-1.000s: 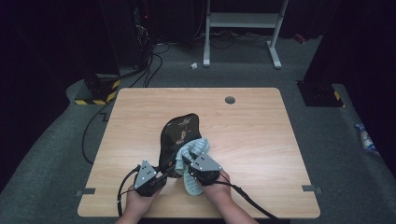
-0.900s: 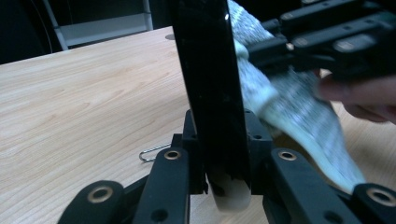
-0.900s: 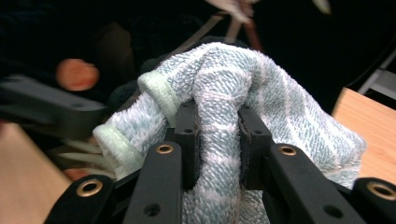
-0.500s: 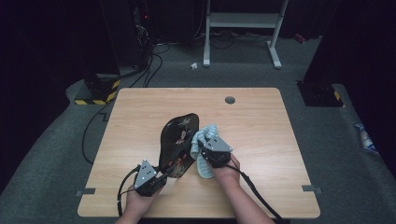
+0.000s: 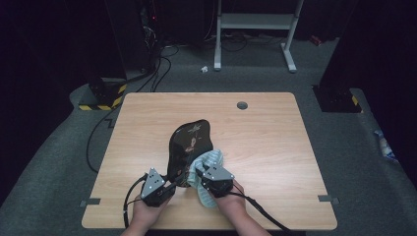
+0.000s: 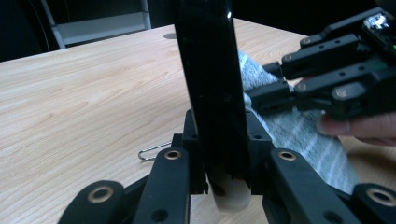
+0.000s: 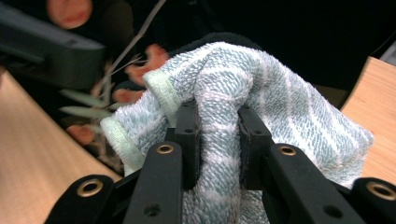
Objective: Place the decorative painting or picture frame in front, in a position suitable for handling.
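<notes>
Lit table, dark surroundings, blurred close-ups

- One table [image 5: 275,147].
- One black tray [image 5: 189,145] with a picture on it.
- One striped cloth [image 5: 209,162].
- Two grippers: left [image 5: 173,186], right [image 5: 200,178].
- One small wire clip [image 6: 152,152], maybe a paper clip.
- One round hole [image 5: 242,105] in the table.

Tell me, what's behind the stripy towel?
The black tray with painted flowers stands right behind the towel that the right gripper pinches. The part of the tray's picture behind the towel is hidden.
</notes>
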Demonstrator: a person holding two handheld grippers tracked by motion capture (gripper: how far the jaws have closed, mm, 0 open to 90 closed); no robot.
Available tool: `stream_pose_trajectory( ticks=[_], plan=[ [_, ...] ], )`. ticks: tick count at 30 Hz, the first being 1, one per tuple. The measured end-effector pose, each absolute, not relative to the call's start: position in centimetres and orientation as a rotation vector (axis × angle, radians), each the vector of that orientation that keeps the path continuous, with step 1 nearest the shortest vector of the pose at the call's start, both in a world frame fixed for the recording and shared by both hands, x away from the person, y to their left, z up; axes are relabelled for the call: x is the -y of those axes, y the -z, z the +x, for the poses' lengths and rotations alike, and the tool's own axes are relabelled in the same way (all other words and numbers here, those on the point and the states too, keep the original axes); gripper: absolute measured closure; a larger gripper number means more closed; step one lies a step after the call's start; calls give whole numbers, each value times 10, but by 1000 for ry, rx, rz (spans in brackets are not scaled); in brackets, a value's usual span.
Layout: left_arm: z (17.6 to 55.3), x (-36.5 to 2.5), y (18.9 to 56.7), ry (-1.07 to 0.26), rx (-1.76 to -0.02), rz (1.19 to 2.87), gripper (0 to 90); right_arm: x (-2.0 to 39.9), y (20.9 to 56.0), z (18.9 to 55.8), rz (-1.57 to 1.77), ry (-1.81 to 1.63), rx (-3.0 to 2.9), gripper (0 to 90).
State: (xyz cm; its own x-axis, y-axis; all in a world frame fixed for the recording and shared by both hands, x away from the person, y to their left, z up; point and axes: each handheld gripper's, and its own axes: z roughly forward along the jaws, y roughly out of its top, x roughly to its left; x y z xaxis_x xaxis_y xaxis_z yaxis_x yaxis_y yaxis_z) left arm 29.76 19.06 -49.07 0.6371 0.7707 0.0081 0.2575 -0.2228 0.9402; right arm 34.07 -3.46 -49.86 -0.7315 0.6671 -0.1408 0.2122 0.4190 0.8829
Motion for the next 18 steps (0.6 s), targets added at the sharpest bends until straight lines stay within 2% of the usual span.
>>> stream_pose_trajectory(
  ticks=[18],
  plan=[
    [298, -191, 491, -587, -832, 1782, 761, 65, 492, 400, 940, -1139, -2133, 731]
  ],
)
